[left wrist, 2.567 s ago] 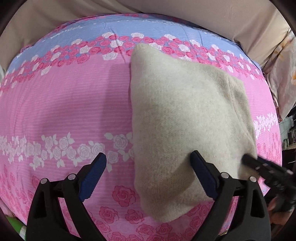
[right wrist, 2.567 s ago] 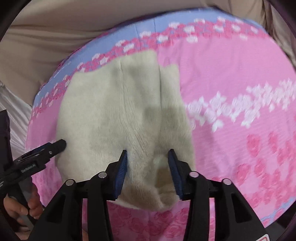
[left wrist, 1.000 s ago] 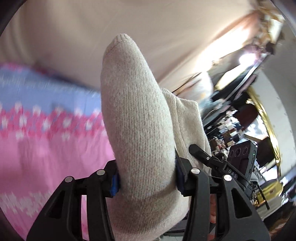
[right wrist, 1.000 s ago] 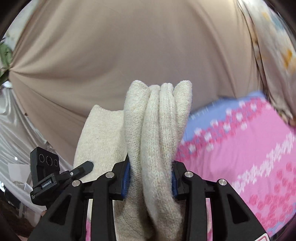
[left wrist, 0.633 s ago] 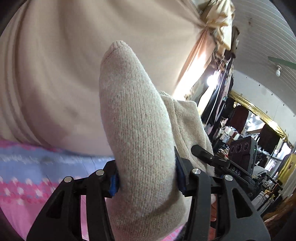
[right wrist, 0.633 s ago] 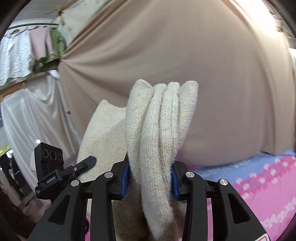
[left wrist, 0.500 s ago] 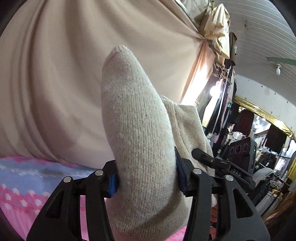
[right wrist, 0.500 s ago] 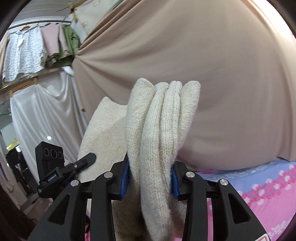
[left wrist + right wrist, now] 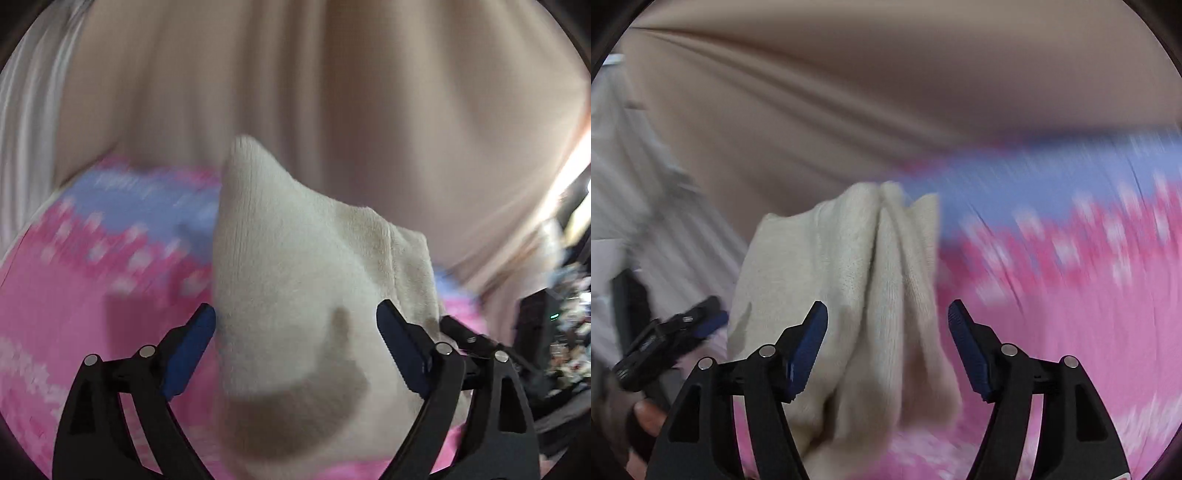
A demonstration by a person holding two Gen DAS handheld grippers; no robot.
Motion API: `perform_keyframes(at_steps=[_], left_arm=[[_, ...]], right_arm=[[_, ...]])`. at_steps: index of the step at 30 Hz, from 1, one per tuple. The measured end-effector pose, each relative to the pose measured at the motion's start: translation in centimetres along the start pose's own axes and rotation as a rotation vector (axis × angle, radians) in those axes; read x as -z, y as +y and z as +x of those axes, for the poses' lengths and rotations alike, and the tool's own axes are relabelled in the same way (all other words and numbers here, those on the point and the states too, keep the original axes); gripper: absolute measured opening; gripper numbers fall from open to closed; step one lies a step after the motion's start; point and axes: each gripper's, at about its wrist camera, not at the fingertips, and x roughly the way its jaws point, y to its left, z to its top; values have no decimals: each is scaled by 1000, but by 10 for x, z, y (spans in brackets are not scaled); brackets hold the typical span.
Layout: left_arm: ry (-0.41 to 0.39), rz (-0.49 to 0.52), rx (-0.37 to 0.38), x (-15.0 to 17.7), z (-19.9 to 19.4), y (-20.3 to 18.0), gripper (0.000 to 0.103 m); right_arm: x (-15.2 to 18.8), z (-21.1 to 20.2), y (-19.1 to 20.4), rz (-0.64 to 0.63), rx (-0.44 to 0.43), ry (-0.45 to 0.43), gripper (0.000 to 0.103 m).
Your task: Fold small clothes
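Behind the cream garment (image 9: 295, 295), blurred bedsheet (image 9: 74, 295).

No legible text anywhere.

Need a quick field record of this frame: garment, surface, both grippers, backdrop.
garment: cream knit garment, bunched in folds, lying between both grippers' fingers
surface: pink floral sheet with a blue band, blurred by motion
left gripper: jaws have just been opening; pads stand apart, garment between them
right gripper: jaws have just been opening; right-hand pad clear of the knit
backdrop: beige curtain
hand: part of a hand at lower left of right wrist view
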Motion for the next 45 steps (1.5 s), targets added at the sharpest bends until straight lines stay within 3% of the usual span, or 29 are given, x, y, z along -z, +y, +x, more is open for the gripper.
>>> perform_keyframes(at_steps=[1,2,3,4,5,7,10,12,13,14,15,17,19,21,24,25,27,30,32,34,37,40,41,43,45], left_arm=[[68,-13,-83,21,30,22,71],[132,-27,-147,34,49,32,66],[193,-56,-163,49,63,47,63],[220,-87,-143,58,67,55,63],[223,-142,-95,68,67,64,64],[206,-217,-15,71,62,74,76],[189,-284,12,64,73,80,87],[219,-298,31,65,86,82,87],[246,-302,48,67,92,81,85],[271,-305,43,68,102,82,84],[280,-291,26,67,108,82,77],[296,-267,44,60,110,79,64],[307,-271,89,52,100,82,48],[320,-278,120,46,86,86,44],[336,-289,146,47,73,92,45],[350,-284,136,53,76,92,48],[375,-239,81,66,92,90,54],[338,-203,36,68,86,79,54],[295,-105,-25,59,70,61,54],[249,-18,-56,53,57,43,56],[234,43,-74,48,54,25,63],[231,85,-103,53,59,10,63],[239,91,-115,53,60,5,63],[252,98,-129,58,62,1,63],[248,111,-152,63,60,-1,63]], right_arm=[[15,21,-12,24,61,61,52],[33,33,-23,52,106,114,47],[46,34,-28,85,87,127,47],[54,29,-34,107,58,114,48],[56,26,-32,114,48,98,59],[50,26,-28,116,57,70,77],[37,47,-29,140,24,91,79],[33,80,-37,202,15,169,79],[29,91,-37,230,-3,199,77],[32,104,-38,256,-35,233,62],[35,109,-36,265,-42,236,55],[34,100,-27,283,-56,203,32],[33,76,-18,292,-83,169,25],[33,40,-5,266,-102,131,20],[46,21,1,212,-48,131,20],[52,28,-1,186,-10,157,25],[67,52,-16,150,186,229,27],[64,27,-7,203,158,134,27],[50,5,25,59,203,36,27],[37,-3,55,-64,207,-8,27],[30,27,77,-189,260,46,27],[36,100,52,-174,319,209,27],[35,96,54,-179,311,160,28],[27,82,65,-171,317,167,30],[21,56,79,-154,241,98,30]])
